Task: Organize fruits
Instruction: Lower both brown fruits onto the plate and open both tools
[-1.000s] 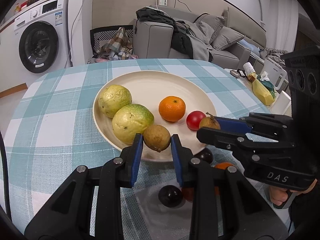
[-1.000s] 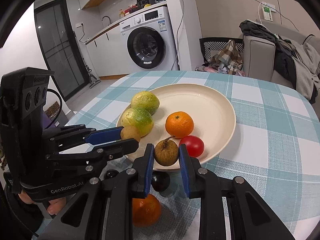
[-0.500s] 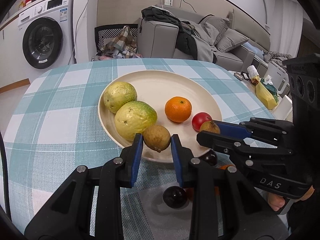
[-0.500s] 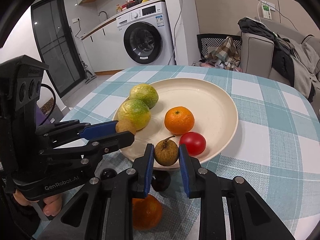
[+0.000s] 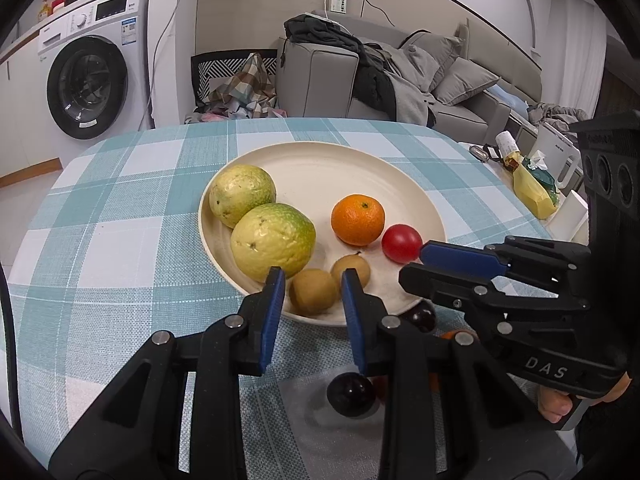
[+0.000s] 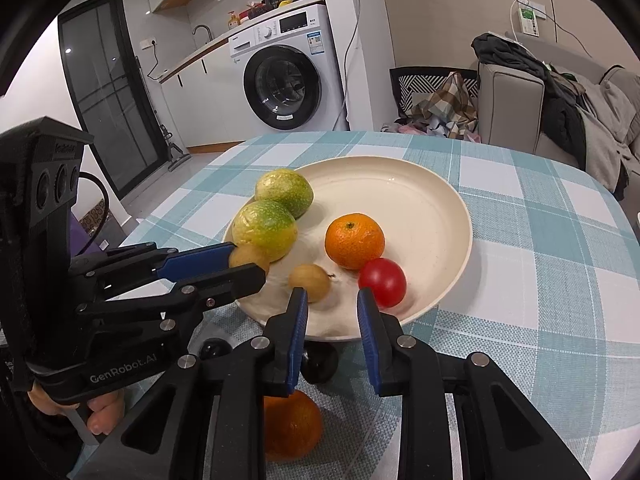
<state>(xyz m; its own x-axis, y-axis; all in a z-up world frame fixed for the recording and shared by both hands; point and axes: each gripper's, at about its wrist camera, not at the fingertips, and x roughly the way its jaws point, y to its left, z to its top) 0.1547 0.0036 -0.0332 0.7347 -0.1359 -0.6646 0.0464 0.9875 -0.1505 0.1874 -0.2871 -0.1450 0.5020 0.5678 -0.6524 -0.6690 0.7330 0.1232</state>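
A cream plate holds two green-yellow guavas, an orange, a red tomato and two small brown fruits. My left gripper is open, its fingers either side of one brown fruit lying at the plate's near rim. My right gripper is open; the other brown fruit lies on the plate just ahead of its fingertips. Each gripper shows in the other's view.
On the checked tablecloth in front of the plate lie dark round fruits and another orange. A washing machine and a sofa stand beyond the table. A yellow bag sits off the right edge.
Both grippers have opened. The right one has let go of its brown fruit, which now lies on the plate. The left one's fruit now rests at the plate's rim.
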